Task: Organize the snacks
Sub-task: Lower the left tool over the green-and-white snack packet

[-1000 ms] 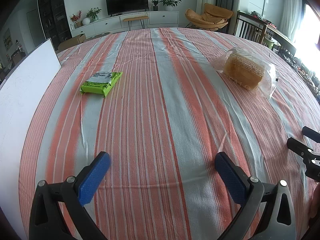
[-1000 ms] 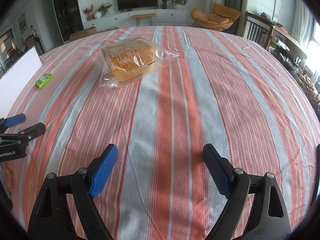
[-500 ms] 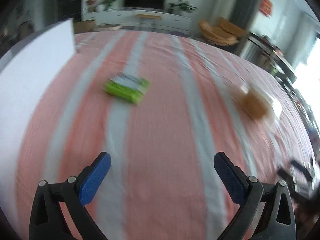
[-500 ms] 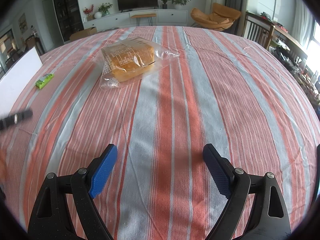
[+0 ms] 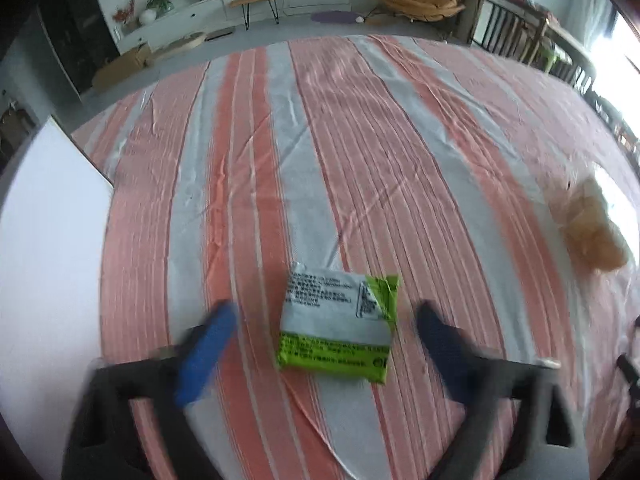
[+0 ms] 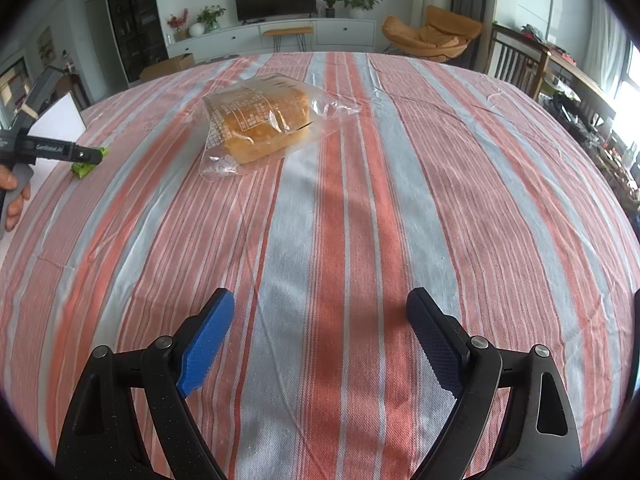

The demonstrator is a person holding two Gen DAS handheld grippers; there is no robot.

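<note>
A green and white snack packet (image 5: 338, 326) lies flat on the striped tablecloth (image 5: 360, 160). My left gripper (image 5: 326, 320) is open, with the packet between its two fingers, not touching either. The packet's green end (image 6: 82, 168) shows in the right wrist view, just behind the left gripper's arm (image 6: 52, 148). A clear bag of bread (image 6: 260, 122) lies mid-table ahead of my right gripper (image 6: 320, 312), which is open, empty and well short of it. The bread bag (image 5: 592, 232) sits far right in the left wrist view.
A white board (image 5: 44, 248) lies along the table's left side and also shows in the right wrist view (image 6: 60, 124). Dark wooden chairs (image 6: 520, 64) stand at the far right of the table. The room beyond holds a TV cabinet and an orange armchair.
My left gripper has moved forward and left across the table until the green packet lies between its open fingers. My right gripper has not moved.
</note>
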